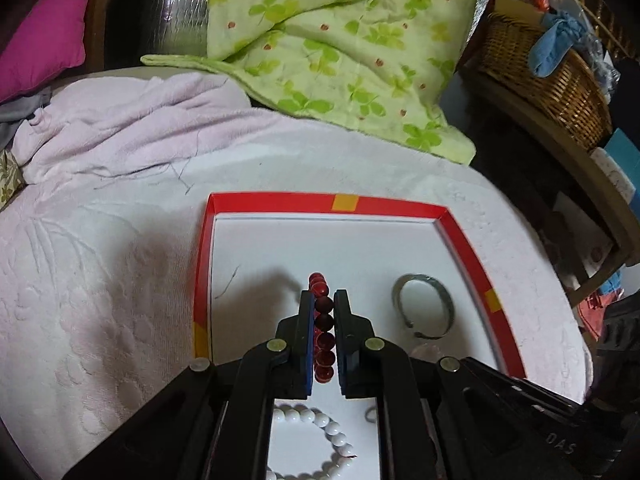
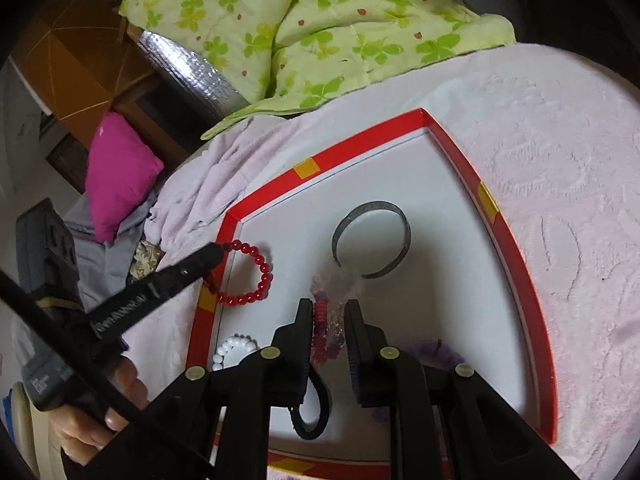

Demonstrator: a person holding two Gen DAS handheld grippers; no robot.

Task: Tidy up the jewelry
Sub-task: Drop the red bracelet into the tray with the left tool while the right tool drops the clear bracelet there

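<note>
- L gripper clamped on red bead bracelet, over tray left edge
- R gripper pinching blurry coiled hair tie, near silver bangle in tray

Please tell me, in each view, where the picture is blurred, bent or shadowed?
Left wrist view: sharp; the left gripper throws a dark shadow on the pink towel, and the fisheye bows the red tray rim. Right wrist view: the pale beaded bracelet in the right gripper is smeared by motion; the metal bangle stays crisp.

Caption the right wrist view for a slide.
Left gripper carries a red bead bracelet over the red-rimmed tray; silver bangle lies inside.
</note>
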